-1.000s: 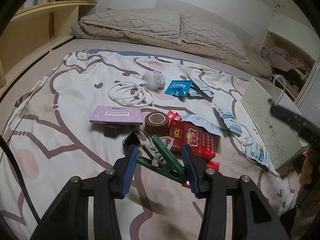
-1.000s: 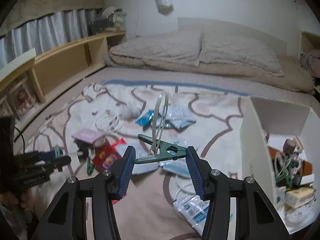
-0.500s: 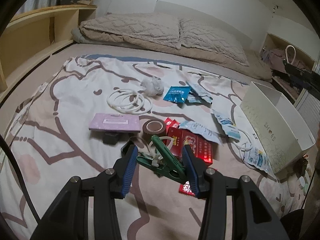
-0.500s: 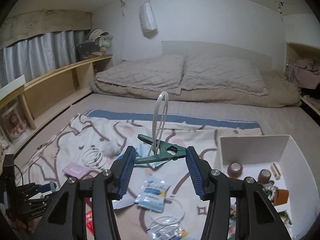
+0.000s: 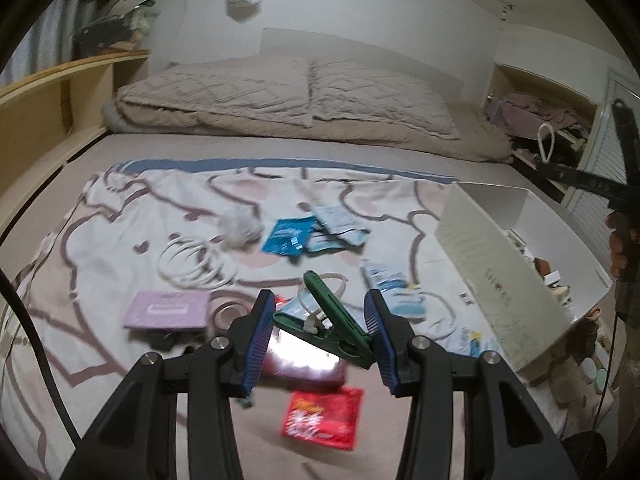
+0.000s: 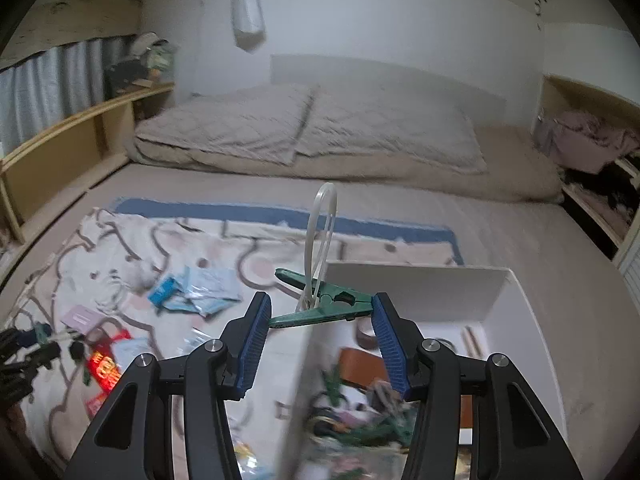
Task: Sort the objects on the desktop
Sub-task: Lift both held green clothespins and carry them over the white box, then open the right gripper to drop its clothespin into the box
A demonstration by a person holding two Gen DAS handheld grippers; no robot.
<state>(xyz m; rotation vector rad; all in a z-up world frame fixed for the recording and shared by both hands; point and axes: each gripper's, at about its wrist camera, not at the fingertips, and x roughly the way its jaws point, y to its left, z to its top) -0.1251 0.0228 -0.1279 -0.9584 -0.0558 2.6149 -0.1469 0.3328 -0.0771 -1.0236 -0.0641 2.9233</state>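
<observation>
- The left gripper [image 5: 320, 330] grips a green clip [image 5: 334, 328] between its blue pads, held above the patterned blanket [image 5: 120, 216].
- The right gripper [image 6: 320, 320] clamps another green clip [image 6: 324, 306] carrying a white loop [image 6: 320, 232], over the white box [image 6: 416, 280].
- The box wall [image 5: 496, 292] carries faint lettering, unreadable; writing on the red packet [image 5: 322, 416] is blurred.

A bedroom with white walls [image 6: 400, 20]: a wide bed [image 6: 500, 248] with two beige pillows [image 6: 312, 128], wooden shelving [image 6: 80, 140] left, grey curtain [image 6: 48, 80] behind it.
</observation>
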